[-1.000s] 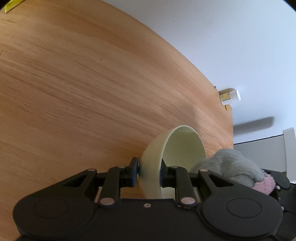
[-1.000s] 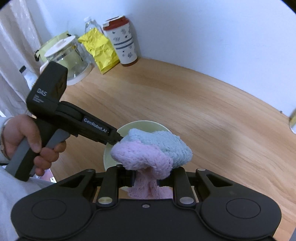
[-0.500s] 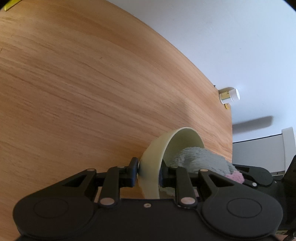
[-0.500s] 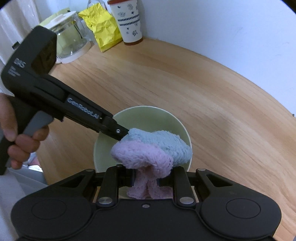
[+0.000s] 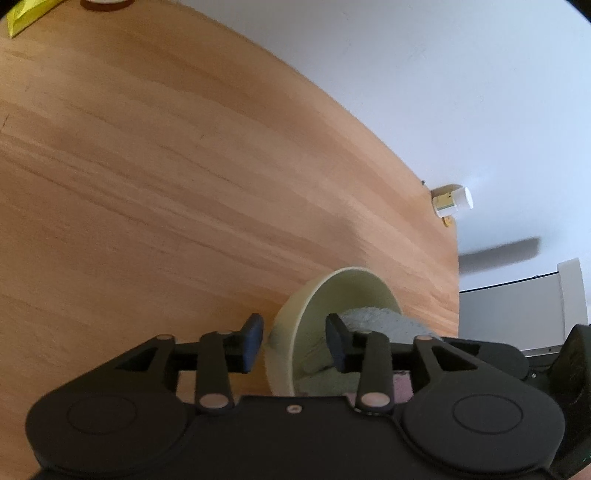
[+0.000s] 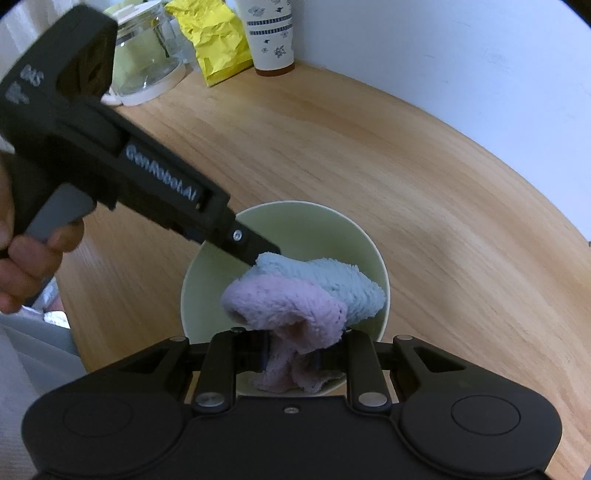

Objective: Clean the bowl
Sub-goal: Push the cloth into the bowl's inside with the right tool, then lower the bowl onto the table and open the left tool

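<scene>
A pale green bowl [image 5: 354, 288] [image 6: 295, 229] sits on the wooden table. My left gripper [image 5: 295, 345] straddles the bowl's near rim, one pad outside and one inside. Its jaws are opening, and neither pad presses on the wall. In the right wrist view the left gripper [image 6: 266, 251] reaches in from the left, held by a person's hand [image 6: 29, 258]. My right gripper [image 6: 291, 354] is shut on a fluffy pink and blue cloth [image 6: 314, 291] [image 5: 376, 321]. The cloth bulges down into the bowl.
At the back left stand a glass jar [image 6: 144, 62], a crumpled yellow bag [image 6: 218, 40] and a patterned paper cup [image 6: 269, 33]. A small white-capped bottle [image 5: 452, 199] stands near the table's right edge [image 5: 456, 277], just right of the bowl.
The left jaws were clamped on the bowl's rim and have spread off it. The right gripper has brought the cloth down into the bowl.
</scene>
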A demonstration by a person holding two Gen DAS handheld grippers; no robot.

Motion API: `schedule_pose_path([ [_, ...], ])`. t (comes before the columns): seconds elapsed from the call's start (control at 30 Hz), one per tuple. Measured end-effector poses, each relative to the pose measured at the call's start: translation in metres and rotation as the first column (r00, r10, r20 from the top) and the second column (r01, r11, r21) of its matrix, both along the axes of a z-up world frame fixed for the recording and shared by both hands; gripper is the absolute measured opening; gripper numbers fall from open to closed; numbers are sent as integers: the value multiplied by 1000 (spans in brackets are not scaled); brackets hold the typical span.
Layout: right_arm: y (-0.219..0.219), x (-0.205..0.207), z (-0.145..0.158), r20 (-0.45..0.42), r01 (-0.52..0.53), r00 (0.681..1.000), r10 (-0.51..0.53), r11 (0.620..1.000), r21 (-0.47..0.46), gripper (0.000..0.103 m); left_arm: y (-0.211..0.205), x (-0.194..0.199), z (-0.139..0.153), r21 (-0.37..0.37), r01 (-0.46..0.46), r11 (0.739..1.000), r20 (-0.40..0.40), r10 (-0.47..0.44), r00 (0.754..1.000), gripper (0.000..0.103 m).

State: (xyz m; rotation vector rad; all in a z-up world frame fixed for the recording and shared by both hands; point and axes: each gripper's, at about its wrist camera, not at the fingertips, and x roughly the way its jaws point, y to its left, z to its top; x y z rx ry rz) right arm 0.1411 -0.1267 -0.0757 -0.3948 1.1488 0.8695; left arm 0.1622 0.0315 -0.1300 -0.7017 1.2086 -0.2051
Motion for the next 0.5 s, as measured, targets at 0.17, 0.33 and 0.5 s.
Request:
schedule_pose_path([
  [0.17,3,-3,3,29,-18,999,19,1000,-14,29,9,-2,6,14,-20,1000,19,19,1000,66],
  [0.33,2,-8,7,55,-29,998,29,1000,-11,34,16,-6,16,32,-4,999,73,1,997,85],
  [0.5,1,-16,14,119,-54,991,58,998,-36,41,16,-10,25,59,9,998,96,-15,995,101],
])
